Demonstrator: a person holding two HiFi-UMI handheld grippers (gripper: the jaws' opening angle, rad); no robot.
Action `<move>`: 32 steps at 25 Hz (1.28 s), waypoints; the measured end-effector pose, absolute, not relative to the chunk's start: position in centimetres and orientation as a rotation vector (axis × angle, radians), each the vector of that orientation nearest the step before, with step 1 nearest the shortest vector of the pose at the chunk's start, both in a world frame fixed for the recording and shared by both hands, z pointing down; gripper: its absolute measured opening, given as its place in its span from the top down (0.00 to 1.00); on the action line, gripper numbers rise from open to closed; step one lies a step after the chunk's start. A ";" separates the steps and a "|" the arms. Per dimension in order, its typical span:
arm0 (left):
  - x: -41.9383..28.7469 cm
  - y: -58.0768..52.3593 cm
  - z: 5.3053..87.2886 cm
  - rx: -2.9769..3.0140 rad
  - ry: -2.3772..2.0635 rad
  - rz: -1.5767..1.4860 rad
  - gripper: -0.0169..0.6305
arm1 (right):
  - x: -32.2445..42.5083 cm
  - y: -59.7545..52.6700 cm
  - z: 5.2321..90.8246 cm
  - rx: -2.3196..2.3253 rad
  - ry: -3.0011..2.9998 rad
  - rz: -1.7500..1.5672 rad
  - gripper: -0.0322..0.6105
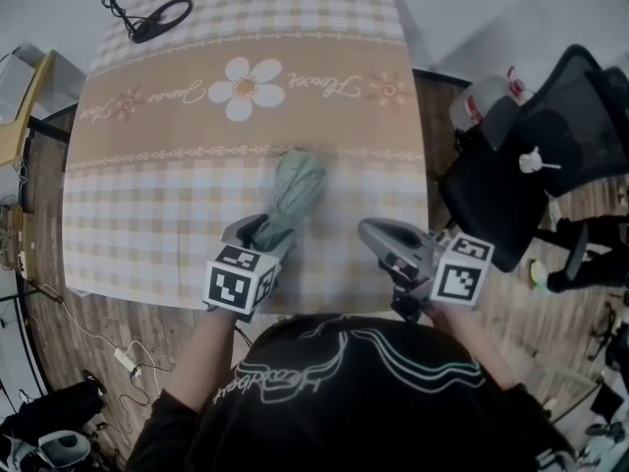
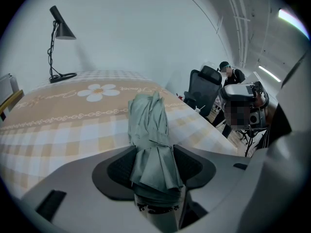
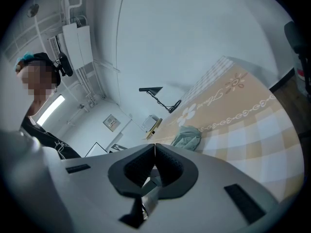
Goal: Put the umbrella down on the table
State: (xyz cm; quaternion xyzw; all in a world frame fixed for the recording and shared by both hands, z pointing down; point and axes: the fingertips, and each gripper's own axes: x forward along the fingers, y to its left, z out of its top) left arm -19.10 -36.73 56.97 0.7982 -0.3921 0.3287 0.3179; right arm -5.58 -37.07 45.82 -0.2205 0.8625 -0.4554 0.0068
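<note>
A folded grey-green umbrella [image 1: 297,187] lies lengthwise on the checked tablecloth [image 1: 147,214], its tip pointing toward the daisy print. My left gripper [image 1: 263,232] holds its near end. In the left gripper view the umbrella [image 2: 147,125] fills the gap, and both black pads [image 2: 118,170] press its fabric. My right gripper [image 1: 371,230] hovers over the table's near right edge, apart from the umbrella. In the right gripper view its jaws [image 3: 154,150] meet with nothing between them, and the umbrella [image 3: 187,137] shows beyond them.
A black desk lamp [image 1: 155,20] stands at the far left corner of the table, also in the left gripper view [image 2: 57,38]. A black office chair [image 1: 550,146] stands off the right edge. Cables and a power strip [image 1: 128,358] lie on the wooden floor at left.
</note>
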 end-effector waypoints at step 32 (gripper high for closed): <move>-14.5 -22.0 44.4 2.038 -1.076 0.273 0.67 | 0.8 -21.1 38.6 -0.578 2.768 -1.211 0.93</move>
